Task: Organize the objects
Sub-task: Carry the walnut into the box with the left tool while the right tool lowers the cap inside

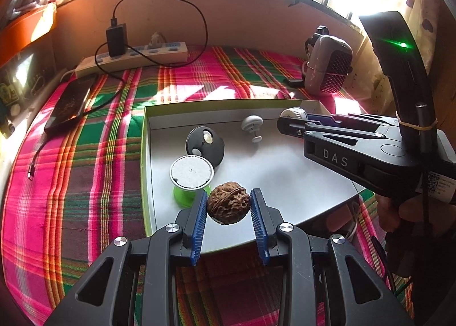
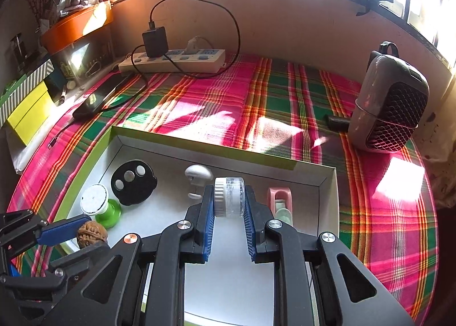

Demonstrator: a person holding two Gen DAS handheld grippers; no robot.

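Observation:
A brown walnut [image 1: 228,206] sits between the blue pads of my left gripper [image 1: 229,198], which is shut on it just above the near left part of the white box [image 1: 285,172]. My right gripper [image 2: 228,192] is shut on a small round clear container with a white ribbed cap [image 2: 229,198], held over the middle of the box [image 2: 228,283]. From the left wrist view the right gripper [image 1: 282,122] reaches in from the right with the container [image 1: 293,113] at its tips. In the right wrist view the left gripper [image 2: 91,236] and walnut [image 2: 91,237] show at the lower left.
Inside the green-rimmed box lie a black disc with three buttons [image 2: 132,182], a white spool on a green base [image 2: 99,206], a white knob [image 2: 198,175] and a pink tape dispenser [image 2: 280,200]. On the plaid cloth are a phone [image 1: 68,104], a power strip [image 2: 171,59] and a grey speaker [image 2: 390,109].

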